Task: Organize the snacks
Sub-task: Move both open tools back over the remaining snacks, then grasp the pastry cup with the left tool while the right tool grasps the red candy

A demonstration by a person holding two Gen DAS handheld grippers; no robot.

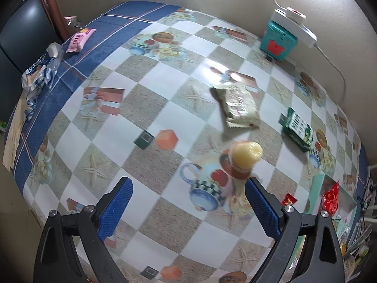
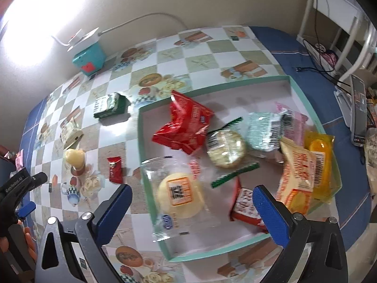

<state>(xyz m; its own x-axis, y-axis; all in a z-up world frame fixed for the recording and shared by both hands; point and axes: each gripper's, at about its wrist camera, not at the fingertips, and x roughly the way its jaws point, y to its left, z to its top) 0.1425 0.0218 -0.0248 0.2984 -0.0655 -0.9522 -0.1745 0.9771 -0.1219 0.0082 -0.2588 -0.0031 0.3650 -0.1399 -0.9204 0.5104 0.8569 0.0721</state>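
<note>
My left gripper (image 1: 188,195) is open and empty above the checked tablecloth. Just ahead of it stands a small pale yellow snack (image 1: 247,152), also in the right wrist view (image 2: 75,157). Beyond lie a cream packet (image 1: 236,105) and a green box (image 1: 298,128). My right gripper (image 2: 192,201) is open and empty over a teal-rimmed tray (image 2: 213,89) that holds several snacks: a clear-wrapped yellow bun (image 2: 180,192), a red bag (image 2: 186,123), a round cracker pack (image 2: 226,148). A small red candy (image 2: 114,168) lies left of the tray.
A teal box (image 1: 276,41) with a white power strip (image 1: 295,23) on it stands at the back by the wall. A pink packet (image 1: 79,39) and a blue-white bag (image 1: 38,69) lie at the far left edge. Cables and a white rack (image 2: 339,35) are right of the table.
</note>
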